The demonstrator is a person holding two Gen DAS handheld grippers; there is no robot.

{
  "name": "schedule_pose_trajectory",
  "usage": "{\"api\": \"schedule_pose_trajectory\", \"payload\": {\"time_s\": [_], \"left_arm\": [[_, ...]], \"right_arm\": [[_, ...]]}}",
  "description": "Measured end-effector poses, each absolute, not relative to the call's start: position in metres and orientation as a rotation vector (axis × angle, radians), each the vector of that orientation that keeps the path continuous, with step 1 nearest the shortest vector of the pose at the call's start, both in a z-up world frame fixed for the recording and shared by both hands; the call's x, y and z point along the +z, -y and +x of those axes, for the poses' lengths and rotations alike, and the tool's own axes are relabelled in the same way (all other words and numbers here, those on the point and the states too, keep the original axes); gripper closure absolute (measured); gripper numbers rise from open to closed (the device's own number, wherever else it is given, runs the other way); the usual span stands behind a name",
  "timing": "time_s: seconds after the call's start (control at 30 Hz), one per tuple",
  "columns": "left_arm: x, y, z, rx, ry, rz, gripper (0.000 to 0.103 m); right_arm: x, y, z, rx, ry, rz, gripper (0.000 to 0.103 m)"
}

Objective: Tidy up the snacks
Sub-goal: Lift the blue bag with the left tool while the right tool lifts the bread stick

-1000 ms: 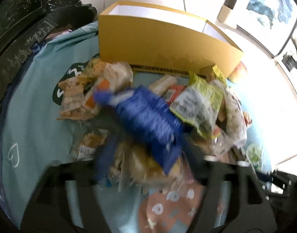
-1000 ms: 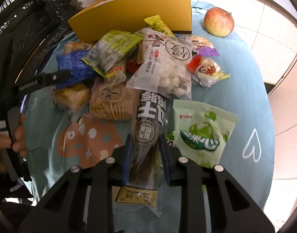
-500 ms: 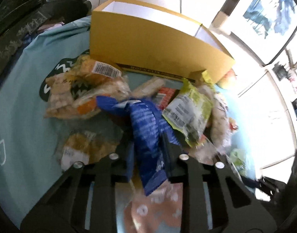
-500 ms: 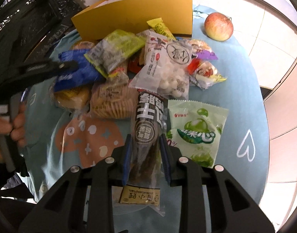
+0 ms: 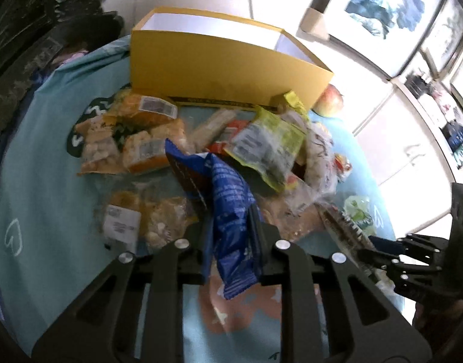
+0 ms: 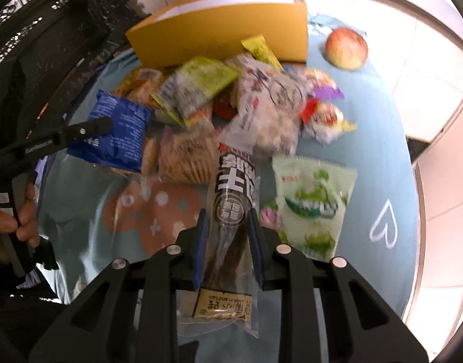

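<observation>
Since earlier frame, left claw lifted crinkly blue foil snack bag clear of pile, clamped on its lower half; right claw clamped on long dark clear-wrapped packet. Risk: slick foil slipping out before reaching far yellow cardboard box

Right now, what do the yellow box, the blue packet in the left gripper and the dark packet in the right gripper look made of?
Yellow box: looks like matte cardboard, with flat stiff walls and a white inside. Blue packet: probably glossy plastic film, crinkled and shiny where the left gripper pinches it. Dark packet: clear glossy plastic wrap over dark contents, with a paper-like label, held in the right gripper.
</observation>
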State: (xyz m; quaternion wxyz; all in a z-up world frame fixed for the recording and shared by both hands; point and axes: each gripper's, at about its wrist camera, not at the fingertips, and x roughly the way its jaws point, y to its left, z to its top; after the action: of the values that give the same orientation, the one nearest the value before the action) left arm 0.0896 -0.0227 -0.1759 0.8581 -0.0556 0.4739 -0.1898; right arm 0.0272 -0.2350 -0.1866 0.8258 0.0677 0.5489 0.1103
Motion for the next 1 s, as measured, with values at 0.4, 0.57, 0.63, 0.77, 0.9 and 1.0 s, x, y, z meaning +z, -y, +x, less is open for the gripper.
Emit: {"api": "schedule_pose_trajectory", "payload": {"time_s": [0.4, 0.57, 0.63, 0.77, 0.9, 1.0], "left_arm": [[-0.2, 0.045, 0.115, -0.354, -1.039, -0.101, 0.022], [-0.194, 0.057, 0.103, -0.422, -1.048, -0.045, 0.071], [-0.186, 0.053, 0.094, -0.441, -1.032, -0.068, 0.072], [-0.162, 0.032, 0.08, -0.457, -0.981, -0.143, 0.072], [-0.145, 0.018, 0.067, -0.454, -0.944, -0.131, 0.071], [-0.153, 0.01, 0.066, -0.428, -0.979, -0.131, 0.071]], "right_arm": [[-0.199, 0.22, 0.034, 0.209, -1.174, 0.114, 0.063], [-0.206, 0.225, 0.036, 0.243, -1.224, 0.192, 0.081], [-0.202, 0.23, 0.033, 0.268, -1.227, 0.228, 0.083], [-0.183, 0.239, 0.026, 0.276, -1.188, 0.266, 0.085], [-0.169, 0.239, 0.023, 0.283, -1.17, 0.231, 0.085], [-0.194, 0.232, 0.029, 0.24, -1.273, 0.15, 0.078]]}}
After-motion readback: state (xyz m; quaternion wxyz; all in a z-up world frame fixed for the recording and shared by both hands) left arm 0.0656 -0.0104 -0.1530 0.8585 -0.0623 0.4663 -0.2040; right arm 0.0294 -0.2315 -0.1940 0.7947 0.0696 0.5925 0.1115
